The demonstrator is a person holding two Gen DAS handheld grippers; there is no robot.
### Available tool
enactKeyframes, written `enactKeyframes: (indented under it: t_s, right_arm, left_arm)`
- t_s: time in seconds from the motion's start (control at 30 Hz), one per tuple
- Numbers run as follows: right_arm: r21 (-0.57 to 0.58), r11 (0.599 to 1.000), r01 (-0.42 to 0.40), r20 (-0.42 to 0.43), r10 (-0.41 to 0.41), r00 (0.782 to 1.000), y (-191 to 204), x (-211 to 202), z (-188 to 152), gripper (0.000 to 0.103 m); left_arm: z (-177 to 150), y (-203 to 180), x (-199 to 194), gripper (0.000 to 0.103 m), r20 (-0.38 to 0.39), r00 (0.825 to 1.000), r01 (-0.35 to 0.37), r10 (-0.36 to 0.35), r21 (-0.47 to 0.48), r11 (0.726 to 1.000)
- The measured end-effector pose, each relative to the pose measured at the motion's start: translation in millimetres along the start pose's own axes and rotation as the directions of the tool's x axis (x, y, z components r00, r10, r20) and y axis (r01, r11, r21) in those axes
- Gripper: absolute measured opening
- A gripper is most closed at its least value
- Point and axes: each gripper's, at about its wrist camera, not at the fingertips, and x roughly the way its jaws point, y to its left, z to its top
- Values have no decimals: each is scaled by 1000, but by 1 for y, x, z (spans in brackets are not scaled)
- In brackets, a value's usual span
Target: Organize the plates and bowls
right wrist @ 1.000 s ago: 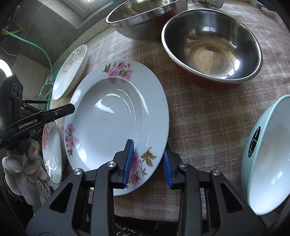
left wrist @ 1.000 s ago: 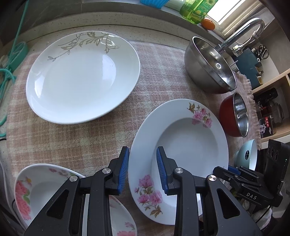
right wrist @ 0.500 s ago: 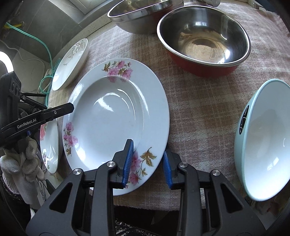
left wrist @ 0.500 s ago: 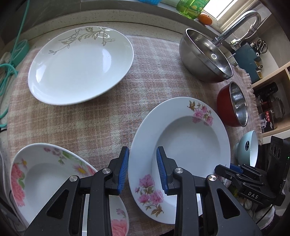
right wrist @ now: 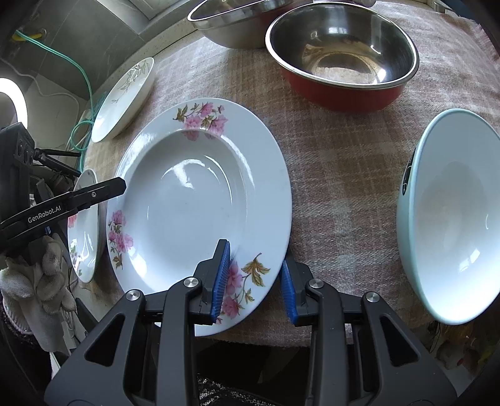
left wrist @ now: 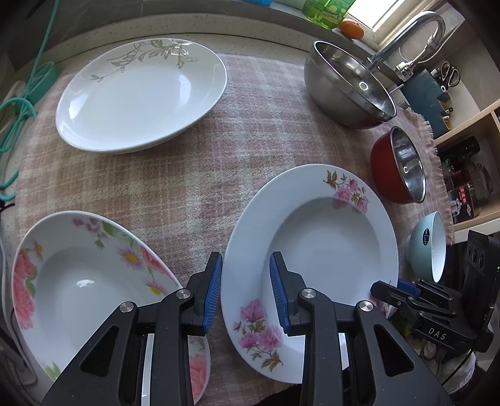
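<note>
A white soup plate with pink flowers [left wrist: 315,246] [right wrist: 200,200] is between both grippers. My left gripper [left wrist: 245,293] straddles its near-left rim with the jaws apart. My right gripper [right wrist: 254,278] straddles its near rim, jaws also apart, one pad over the plate and one outside it. A flowered deep plate [left wrist: 81,281] [right wrist: 83,228] lies to the left. A white plate with a grey leaf pattern [left wrist: 140,93] [right wrist: 125,96] lies at the far left. A pale blue bowl [right wrist: 450,215] [left wrist: 429,246] stands at the right.
A red bowl with steel lining [right wrist: 340,53] [left wrist: 401,165] and a large steel bowl [left wrist: 347,84] [right wrist: 237,22] stand at the back on the checked cloth [left wrist: 193,175]. A tap [left wrist: 406,37], a green bottle and an orange are by the window. Teal cable [left wrist: 18,103] lies left.
Both cameras have pulled back and risen a little, so more of the flowered deep plate and the pale blue bowl shows. Both grippers keep the same opening around the soup plate's rim.
</note>
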Motion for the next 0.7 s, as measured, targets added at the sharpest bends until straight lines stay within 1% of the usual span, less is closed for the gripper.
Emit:
enactKeyframes:
  t_s: [0.43, 0.53, 0.63, 0.7]
  right_arm:
    - [-8, 1000, -1, -15, 1, 1000, 0, 1, 0, 35]
    - [-4, 1000, 6, -3, -6, 1000, 0, -3, -1, 35]
    - [-21, 1000, 23, 34, -22, 999, 4, -12, 0, 43]
    - [-36, 999, 35, 69, -33, 997, 8, -21, 1, 52]
  left_arm:
    - [-2, 0, 0, 29, 6, 1000, -2, 2, -14, 1000]
    - [-3, 0, -1, 29, 9, 1000, -5, 5, -12, 1000]
    - [-3, -1, -7, 29, 32, 999, -10, 10, -5, 1000]
    - [-1, -3, -13, 29, 52, 999, -16, 16, 3, 1000]
